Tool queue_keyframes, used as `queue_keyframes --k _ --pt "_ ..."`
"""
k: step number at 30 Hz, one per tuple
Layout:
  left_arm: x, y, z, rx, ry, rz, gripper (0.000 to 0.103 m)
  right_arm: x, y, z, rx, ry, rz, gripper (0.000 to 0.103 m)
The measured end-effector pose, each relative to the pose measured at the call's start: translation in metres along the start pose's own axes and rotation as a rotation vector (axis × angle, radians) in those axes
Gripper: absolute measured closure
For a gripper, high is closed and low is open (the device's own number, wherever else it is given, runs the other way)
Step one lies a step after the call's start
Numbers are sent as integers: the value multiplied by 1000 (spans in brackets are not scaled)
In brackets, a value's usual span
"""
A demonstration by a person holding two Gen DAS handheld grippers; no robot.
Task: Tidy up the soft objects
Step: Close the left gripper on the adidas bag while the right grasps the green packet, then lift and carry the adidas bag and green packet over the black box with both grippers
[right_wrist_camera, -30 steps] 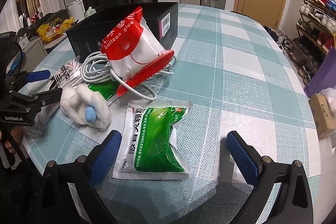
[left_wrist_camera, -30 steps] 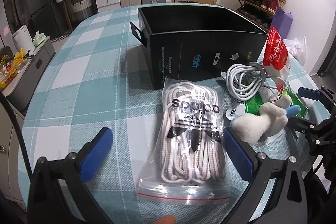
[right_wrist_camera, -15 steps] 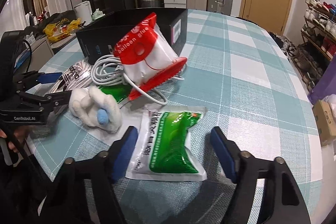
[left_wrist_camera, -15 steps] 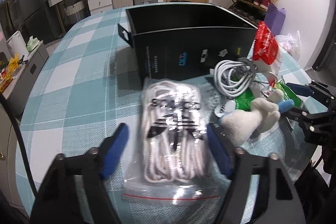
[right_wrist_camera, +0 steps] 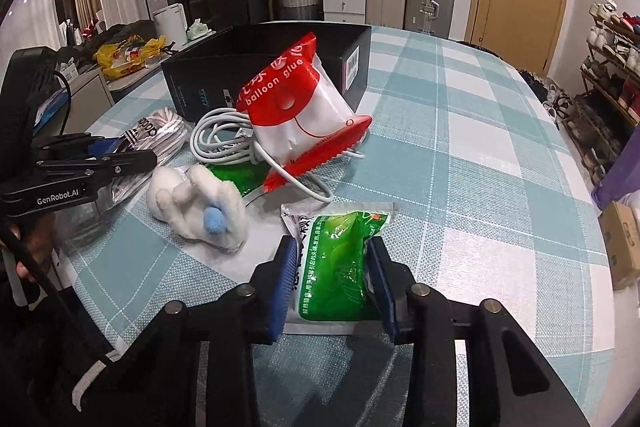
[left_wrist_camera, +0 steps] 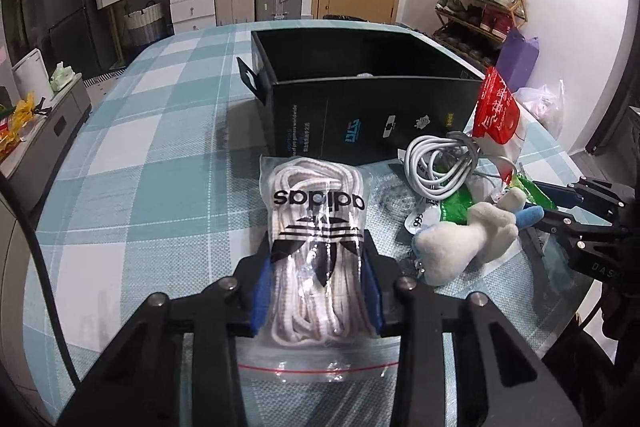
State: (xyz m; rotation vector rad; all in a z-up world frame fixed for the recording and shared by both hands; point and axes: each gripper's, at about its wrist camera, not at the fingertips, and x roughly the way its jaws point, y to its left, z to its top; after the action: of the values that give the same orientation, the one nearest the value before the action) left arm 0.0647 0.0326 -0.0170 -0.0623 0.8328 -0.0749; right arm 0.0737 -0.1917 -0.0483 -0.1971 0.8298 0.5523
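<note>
My left gripper is shut on a clear bag of white laces that lies on the checked tablecloth. My right gripper is shut on a green packet near the table's front. A white plush toy with a blue tip lies between them; it also shows in the left wrist view. A red and white balloon glue bag leans on a coiled white cable. An open black box stands behind them.
A second green packet lies under the cable. The table edge curves at the right, with a cardboard box beyond it. Suitcases, drawers and a shoe rack stand around the room.
Both grippers have closed: the left one on the bag of laces, the right one on the green packet. Both have also moved forward a little.
</note>
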Motion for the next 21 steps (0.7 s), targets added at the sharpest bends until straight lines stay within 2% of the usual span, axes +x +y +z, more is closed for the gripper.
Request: queue_keyframes --k 10,21 --pt "-22 9 5 -31 -73 -3 66 -15 -8 -7 36 -47 6 69" --pt "-59 9 12 -19 -200 -9 66 -64 -13 1 98 -282 61 69"
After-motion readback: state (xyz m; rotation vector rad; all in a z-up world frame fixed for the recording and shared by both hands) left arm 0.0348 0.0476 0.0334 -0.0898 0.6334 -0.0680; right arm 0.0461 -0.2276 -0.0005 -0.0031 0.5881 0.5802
